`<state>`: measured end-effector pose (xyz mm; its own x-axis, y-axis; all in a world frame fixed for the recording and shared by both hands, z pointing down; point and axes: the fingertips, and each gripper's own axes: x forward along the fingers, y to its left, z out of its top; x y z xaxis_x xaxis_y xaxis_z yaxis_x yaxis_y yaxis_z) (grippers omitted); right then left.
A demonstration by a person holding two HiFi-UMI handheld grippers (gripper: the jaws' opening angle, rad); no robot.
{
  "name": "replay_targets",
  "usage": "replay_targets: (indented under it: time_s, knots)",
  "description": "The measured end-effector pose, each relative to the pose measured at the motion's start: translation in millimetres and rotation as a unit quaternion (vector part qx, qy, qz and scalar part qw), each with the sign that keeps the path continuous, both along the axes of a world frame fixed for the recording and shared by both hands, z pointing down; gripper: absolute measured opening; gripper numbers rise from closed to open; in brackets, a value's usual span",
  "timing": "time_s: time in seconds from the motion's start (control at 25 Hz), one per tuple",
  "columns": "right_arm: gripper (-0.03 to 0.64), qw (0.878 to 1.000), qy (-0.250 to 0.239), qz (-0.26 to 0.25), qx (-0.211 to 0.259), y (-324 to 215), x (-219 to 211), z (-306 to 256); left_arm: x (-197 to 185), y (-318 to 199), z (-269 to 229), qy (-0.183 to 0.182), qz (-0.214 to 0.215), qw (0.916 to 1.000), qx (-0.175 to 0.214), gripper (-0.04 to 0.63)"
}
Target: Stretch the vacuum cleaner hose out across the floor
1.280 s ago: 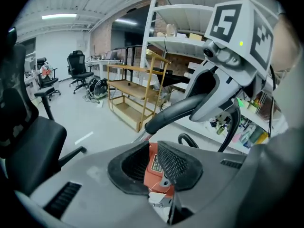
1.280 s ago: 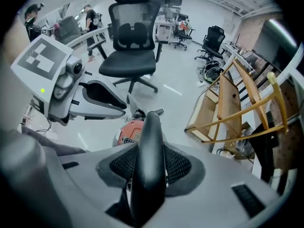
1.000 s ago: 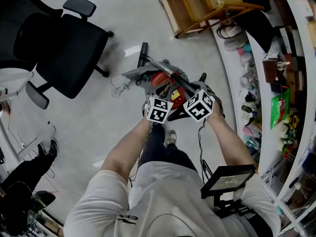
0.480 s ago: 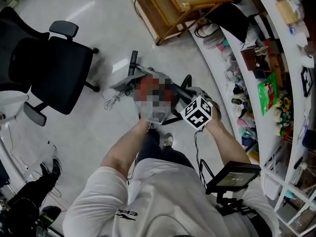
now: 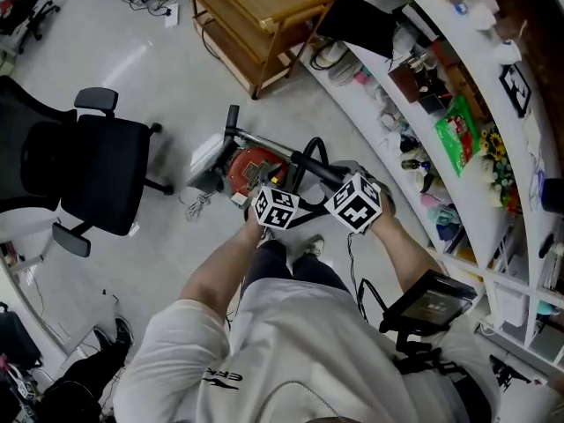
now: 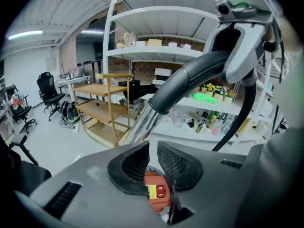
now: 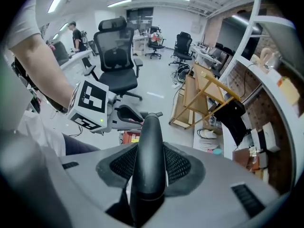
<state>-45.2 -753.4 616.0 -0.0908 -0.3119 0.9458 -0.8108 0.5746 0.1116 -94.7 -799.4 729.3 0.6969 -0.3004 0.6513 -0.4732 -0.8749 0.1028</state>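
Observation:
A red vacuum cleaner (image 5: 249, 167) stands on the floor in front of the person's feet. Its black wand (image 5: 273, 144) runs right to a curved dark handle, and a black hose (image 5: 304, 159) loops beside it. My right gripper (image 5: 333, 180) is shut on that handle (image 7: 151, 127), which fills the gap between the pads in the right gripper view (image 7: 150, 150). My left gripper (image 5: 268, 192) hovers just left of it, above the red body (image 6: 159, 196). Its jaws (image 6: 153, 151) stand a little apart with nothing between them. The left gripper view shows the handle (image 6: 199, 75) and the metal wand (image 6: 142, 122).
A black office chair (image 5: 97, 170) stands on the left. A wooden shelf cart (image 5: 251, 16) is at the back. A curved white shelf unit (image 5: 398, 179) full of small goods runs down the right. A coiled cord (image 5: 196, 203) lies left of the vacuum.
The head view has swung, so the vacuum sits higher in the frame and more of the shelves show. Both grippers stay close together over the vacuum, the right one still on the handle.

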Motion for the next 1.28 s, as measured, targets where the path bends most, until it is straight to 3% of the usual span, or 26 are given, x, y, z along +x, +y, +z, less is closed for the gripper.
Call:
replay_targets:
  time_s: [0.24, 0.6, 0.84, 1.28]
  knots:
    - [0.161, 0.999, -0.021, 0.033, 0.007, 28, 24, -13, 32, 35, -20, 0.01, 0.039, 0.9991, 0.01, 0.031]
    - [0.161, 0.996, -0.049, 0.069, 0.022, 48, 42, -25, 56, 46, -31, 0.011, 0.039, 0.9992, 0.003, 0.031]
    - [0.161, 0.995, -0.058, 0.075, 0.025, 52, 49, -46, 58, 48, -28, -0.009, 0.06, 0.9979, 0.02, 0.031]
    - [0.161, 0.99, -0.052, 0.122, 0.05, 35, 88, -77, 58, 52, -37, -0.002, 0.074, 0.997, 0.023, 0.031]
